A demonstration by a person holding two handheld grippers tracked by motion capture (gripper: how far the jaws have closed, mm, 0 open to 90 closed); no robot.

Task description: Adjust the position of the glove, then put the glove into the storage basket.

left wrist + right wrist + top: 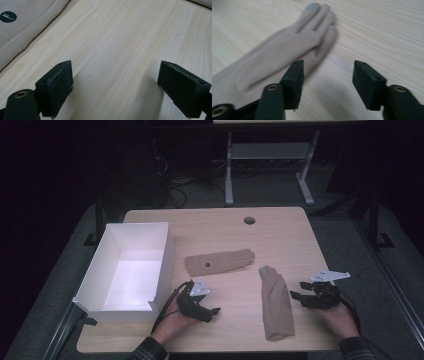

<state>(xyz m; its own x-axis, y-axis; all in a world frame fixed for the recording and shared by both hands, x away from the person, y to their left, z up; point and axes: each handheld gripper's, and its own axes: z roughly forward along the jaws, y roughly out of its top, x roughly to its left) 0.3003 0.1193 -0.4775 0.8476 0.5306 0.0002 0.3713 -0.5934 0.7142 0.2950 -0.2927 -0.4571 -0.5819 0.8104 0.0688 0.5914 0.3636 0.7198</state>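
Two beige gloves are seen lying flat on the light wooden bench (280, 227). The near glove (276, 302) lies lengthwise, fingers pointing away from the person and cuff toward the near edge; the far glove (220, 261) lies crosswise near the middle of the bench, just right of the white box (90, 285), and a small dark round mark is borne on its upper face. The right claw (296, 296) is held just to the right of the near glove, jaws pointed toward it. In the right gripper view the jaws are seen apart with bare bench between them; the near glove (287, 47) lies ahead and to the left, one jaw standing over its edge, and whether that jaw touches the fabric cannot be told. Nothing is gripped. The left claw (216, 311) is held low over the bench between the white box and the near glove, close to the front edge. In the left gripper view its jaws stand wide apart over bare wood, with the far glove (22, 27) at the upper left.
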